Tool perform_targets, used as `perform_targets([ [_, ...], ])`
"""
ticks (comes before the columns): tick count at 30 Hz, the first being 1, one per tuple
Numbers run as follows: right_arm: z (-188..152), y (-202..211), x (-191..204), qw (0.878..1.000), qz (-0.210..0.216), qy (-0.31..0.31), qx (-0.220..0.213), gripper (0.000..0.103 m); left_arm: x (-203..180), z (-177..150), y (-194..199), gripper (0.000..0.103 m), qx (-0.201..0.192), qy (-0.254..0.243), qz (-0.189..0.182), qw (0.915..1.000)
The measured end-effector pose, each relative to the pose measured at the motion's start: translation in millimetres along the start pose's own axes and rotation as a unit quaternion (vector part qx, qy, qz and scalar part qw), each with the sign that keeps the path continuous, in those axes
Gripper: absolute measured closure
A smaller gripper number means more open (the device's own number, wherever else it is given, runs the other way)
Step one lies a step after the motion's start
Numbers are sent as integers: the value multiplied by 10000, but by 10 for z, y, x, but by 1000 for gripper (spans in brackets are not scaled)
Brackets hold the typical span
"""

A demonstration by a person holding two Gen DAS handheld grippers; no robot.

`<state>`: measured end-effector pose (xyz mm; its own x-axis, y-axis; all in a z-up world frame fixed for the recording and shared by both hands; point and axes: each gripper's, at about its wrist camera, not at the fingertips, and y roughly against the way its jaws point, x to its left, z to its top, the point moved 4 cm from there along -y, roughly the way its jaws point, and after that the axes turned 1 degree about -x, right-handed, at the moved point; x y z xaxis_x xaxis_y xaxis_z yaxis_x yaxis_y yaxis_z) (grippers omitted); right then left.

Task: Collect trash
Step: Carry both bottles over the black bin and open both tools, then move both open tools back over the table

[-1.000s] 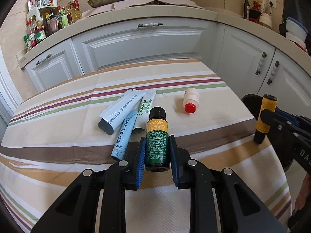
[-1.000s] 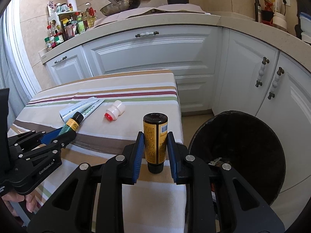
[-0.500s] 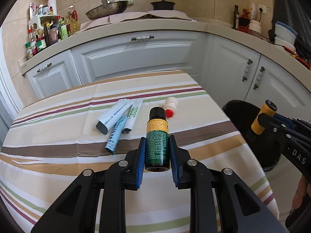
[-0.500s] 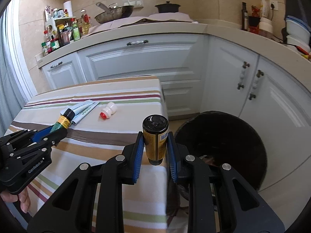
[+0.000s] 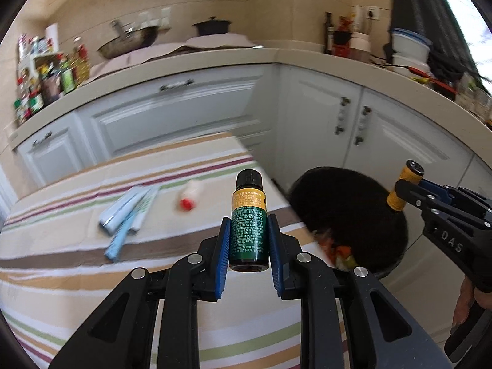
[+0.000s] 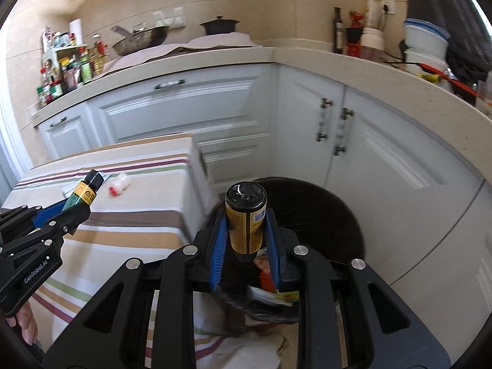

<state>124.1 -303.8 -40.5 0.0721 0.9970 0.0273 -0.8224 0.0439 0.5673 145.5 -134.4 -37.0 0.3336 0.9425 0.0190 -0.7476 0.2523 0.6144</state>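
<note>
Both tongs are clenched: left gripper (image 5: pixel 249 240) on a green bottle (image 5: pixel 248 230), right gripper (image 6: pixel 246 233) on a yellow bottle (image 6: pixel 246 224). Each should be released only above the bin (image 6: pixel 338 215), lower right.

I count two small bottles, a green one (image 5: pixel 248 230) and a yellow one (image 6: pixel 246 226). Three tubes (image 5: pixel 127 215) lie mid-left, one red-capped bottle (image 5: pixel 189 195) beside them, one bin (image 5: pixel 347 215) right.

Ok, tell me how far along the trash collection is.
Done: some trash already lies in the black bin. In hand: the left gripper grips a green bottle, the right gripper a yellow bottle over the bin. Left: tubes and a red-capped white bottle on the striped tablecloth.
</note>
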Motion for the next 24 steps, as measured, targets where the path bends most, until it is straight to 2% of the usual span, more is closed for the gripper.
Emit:
perform_targets([
  [6, 20, -72, -307, 9997, -239, -68, -18, 79, -397, 164, -243, 79, 16, -173, -300, 9994],
  [12, 44, -261, -586, 9990, -398, -198, 18, 79, -719, 314, -578, 79, 23, -308, -398, 9987],
  [15, 84, -424, -727, 9983, -529, -257, -15, 78, -864, 353, -809, 78, 155, -453, -388, 9981],
  [17, 89, -554, -814, 9978, -574, -316, 38, 74, -911, 351, -924, 66, 202, -500, -297, 9981],
  [19, 81, -645, -893, 9971, -660, -372, 68, 58, -912, 341, -1020, 63, 316, -458, -250, 9981],
  [23, 74, -674, -946, 9966, -699, -417, 90, 56, -831, 321, -999, 51, 282, -349, -164, 9989],
  [24, 74, -669, -944, 9966, -711, -416, 90, 56, -785, 312, -972, 50, 273, -299, -128, 9991],
])
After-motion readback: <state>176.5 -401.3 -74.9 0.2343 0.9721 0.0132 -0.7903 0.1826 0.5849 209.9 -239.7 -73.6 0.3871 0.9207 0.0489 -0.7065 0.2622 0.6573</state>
